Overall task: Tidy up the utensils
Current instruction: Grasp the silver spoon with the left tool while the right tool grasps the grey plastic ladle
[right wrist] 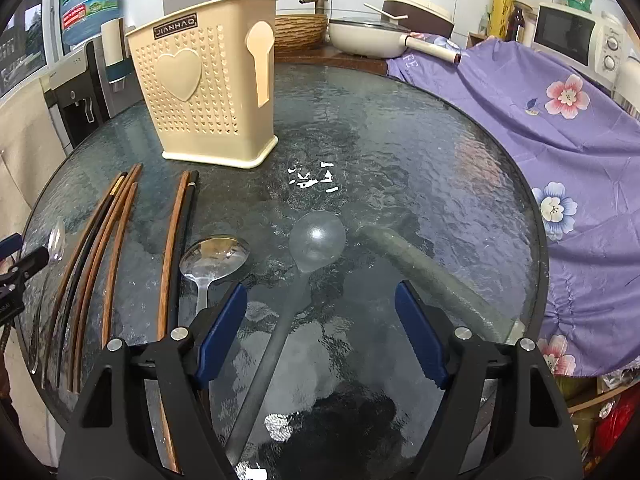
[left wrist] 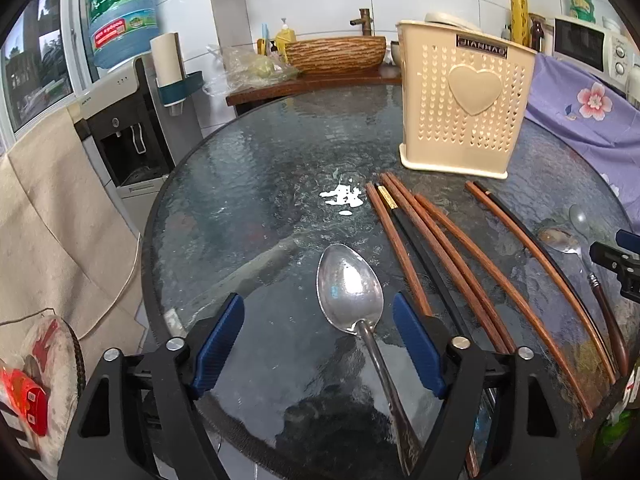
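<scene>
Left gripper (left wrist: 318, 344): fingers apart, nothing held, straddling the steel spoon (left wrist: 350, 286), whose bowl lies between and just ahead of the pads and whose handle runs back under them; this reads as alignment for a pick-up. Right gripper (right wrist: 322, 334): fingers likewise apart and empty, bracketing the handle of the translucent spoon (right wrist: 317, 246). A second metal spoon (right wrist: 214, 256) lies just outside its left finger. The chopsticks (left wrist: 440, 256) lie in loose parallel rows beyond the left gripper's right finger. The beige utensil holder (left wrist: 464, 98) stands upright well ahead of both, apparently empty. The counter (left wrist: 260, 168) is round textured glass, in a kitchen with a water dispenser (left wrist: 124, 120) and microwave (right wrist: 572, 40).
</scene>
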